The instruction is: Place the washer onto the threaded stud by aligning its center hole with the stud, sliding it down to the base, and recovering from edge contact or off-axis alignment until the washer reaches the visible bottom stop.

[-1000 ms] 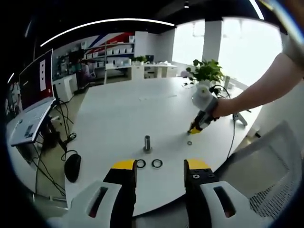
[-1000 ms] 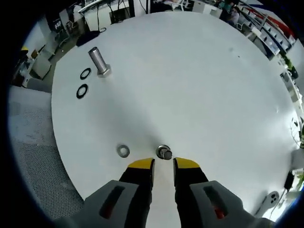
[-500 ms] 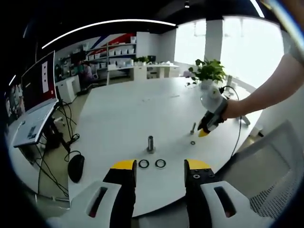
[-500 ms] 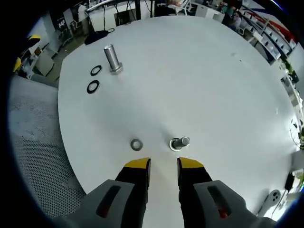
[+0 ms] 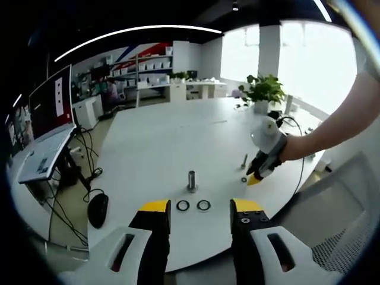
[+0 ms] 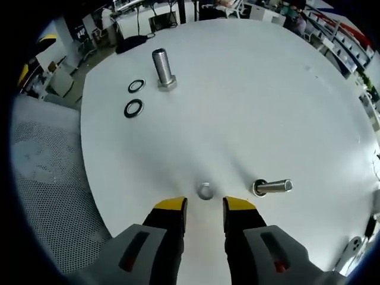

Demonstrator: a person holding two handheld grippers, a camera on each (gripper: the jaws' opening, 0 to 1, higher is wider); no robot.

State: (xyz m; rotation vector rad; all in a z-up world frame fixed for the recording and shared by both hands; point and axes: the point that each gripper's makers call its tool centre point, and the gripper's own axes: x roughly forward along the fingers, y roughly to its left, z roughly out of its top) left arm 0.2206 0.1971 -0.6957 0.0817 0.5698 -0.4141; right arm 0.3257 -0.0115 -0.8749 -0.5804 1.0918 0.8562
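Here, the white desk (image 5: 154, 142) carries all the parts, and I log them from both views. Beyond its far side in the left gripper view stand shelving (image 5: 145, 74), a potted plant (image 5: 261, 92) and a dark screen (image 5: 50, 101); a mesh chair (image 6: 41, 178) sits off the desk edge in the right gripper view.

My left claw (image 5: 200, 209) hangs above the near edge of the desk, jaws spread apart with nothing between them. My right claw (image 6: 205, 206) is low over the desk, jaws a little apart and empty; in the left gripper view I see it (image 5: 254, 178) on a person's arm (image 5: 332, 124) reaching in from the right.

The large stud (image 6: 163, 68) stands upright on its hex head, bare, with two dark washers (image 6: 135, 98) flat on the desk just beside it, apart from it and from each other. In the left gripper view that stud (image 5: 191, 180) stands just beyond those washers (image 5: 193, 205).

A smaller threaded stud (image 6: 273, 187) stands on the desk near my right claw, leaning strongly toward the right of that view.

The silver washer (image 6: 205, 191) lies flat on the desk, just ahead of the right claw tips, between their lines, not gripped and not on any stud.
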